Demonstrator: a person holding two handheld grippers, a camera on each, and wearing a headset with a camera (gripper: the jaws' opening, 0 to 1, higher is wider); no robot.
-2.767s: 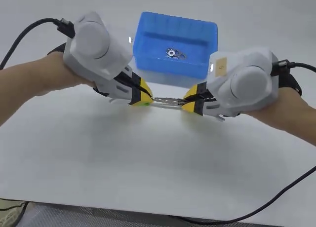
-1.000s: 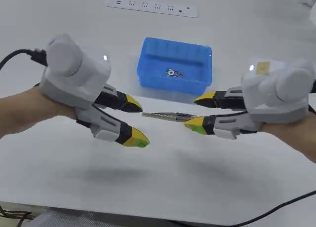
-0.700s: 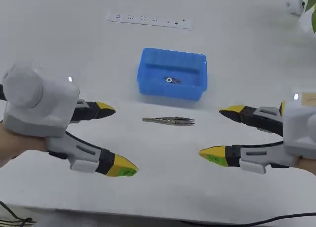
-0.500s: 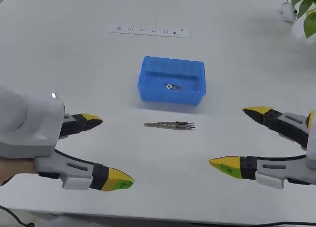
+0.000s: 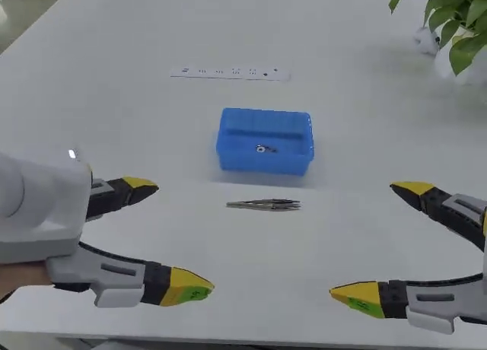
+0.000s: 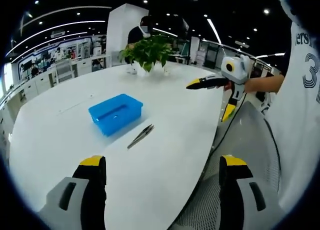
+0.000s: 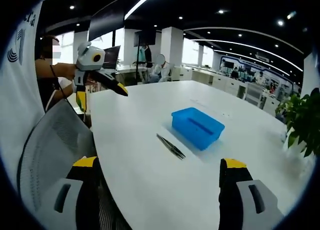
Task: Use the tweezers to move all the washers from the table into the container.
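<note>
- The person's white shirt (image 6: 300, 120), at 3 o'clock in the left gripper view, bears a large "3".
- Left gripper (image 5: 167, 240), at 8 o'clock in the head view: jaws spread wide, grasping nothing.
- Right gripper (image 5: 380, 243), at 4 o'clock: likewise released and empty.
- Tweezers (image 5: 264, 205) lie flat on the white table (image 5: 251, 266) between them, touching neither.
- Blue container (image 5: 262, 163) sits just beyond at 12 o'clock, with washers (image 5: 262, 149) inside.
- Power strip (image 5: 228, 73) is farther off at 12 o'clock, its markings too small to read.
- Plant (image 5: 441, 19) stands at 1 o'clock.
</note>
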